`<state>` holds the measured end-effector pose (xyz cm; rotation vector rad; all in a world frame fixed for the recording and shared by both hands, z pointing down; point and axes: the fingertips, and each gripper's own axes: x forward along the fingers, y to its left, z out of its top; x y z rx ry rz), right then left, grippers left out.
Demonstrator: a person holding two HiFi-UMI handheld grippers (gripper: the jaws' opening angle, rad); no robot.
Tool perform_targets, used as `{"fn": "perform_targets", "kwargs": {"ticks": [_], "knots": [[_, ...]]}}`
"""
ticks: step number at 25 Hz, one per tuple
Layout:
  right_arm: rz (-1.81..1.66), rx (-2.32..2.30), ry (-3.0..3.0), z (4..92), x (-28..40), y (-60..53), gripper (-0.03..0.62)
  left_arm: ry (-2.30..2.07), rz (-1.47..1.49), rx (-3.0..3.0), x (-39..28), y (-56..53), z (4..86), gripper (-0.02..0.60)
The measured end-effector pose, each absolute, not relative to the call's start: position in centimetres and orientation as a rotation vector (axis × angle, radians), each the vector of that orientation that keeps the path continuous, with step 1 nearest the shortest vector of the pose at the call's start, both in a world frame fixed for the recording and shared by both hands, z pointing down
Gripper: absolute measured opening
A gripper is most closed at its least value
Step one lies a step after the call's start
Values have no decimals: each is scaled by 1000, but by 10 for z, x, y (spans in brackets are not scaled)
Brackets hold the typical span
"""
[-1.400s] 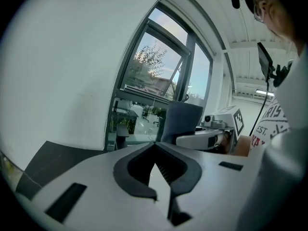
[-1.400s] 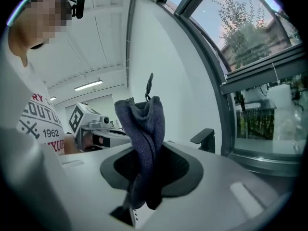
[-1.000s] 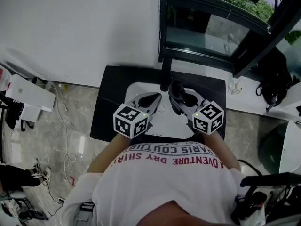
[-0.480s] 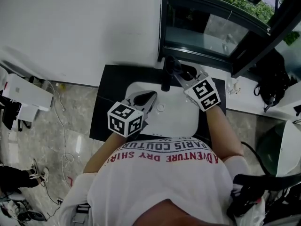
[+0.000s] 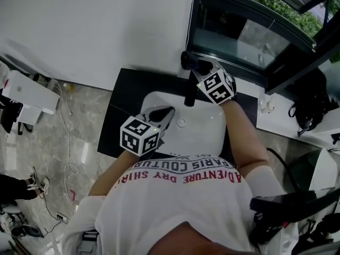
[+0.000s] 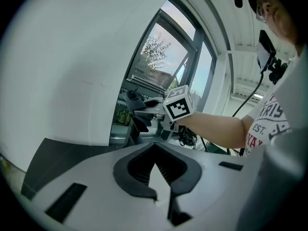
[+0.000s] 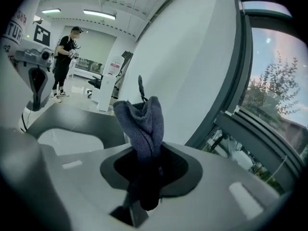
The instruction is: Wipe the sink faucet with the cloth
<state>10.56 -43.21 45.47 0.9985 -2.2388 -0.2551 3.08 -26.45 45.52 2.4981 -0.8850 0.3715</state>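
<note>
The black faucet stands at the back of the white sink. My right gripper is at the faucet's back end by the window frame, shut on a dark blue-grey cloth that sticks up in a bunched fold. In the head view the cloth shows as a dark lump touching or just above the faucet's top; I cannot tell which. My left gripper hovers over the sink's left side, shut with nothing in it. From the left gripper view the right gripper is seen ahead by the window.
The sink sits in a black counter against a white wall. A dark window frame runs behind the faucet. Cables and a white box lie on the floor at left. A person stands far off.
My right gripper, with the cloth, has moved from over the basin up and back to the faucet's top by the window. The left gripper has barely shifted.
</note>
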Motion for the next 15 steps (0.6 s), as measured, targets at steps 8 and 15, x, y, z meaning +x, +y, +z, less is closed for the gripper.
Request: {"fn": "perform_targets", "kwargs": {"ticks": [8,15], "knots": [[-171,982,-2257,475,99,-437,78,-898,368,2482,31,-268,460,2],[-161,969,-2250,476,91,-420,78,-907,362,2492,26,-259,455,2]]}}
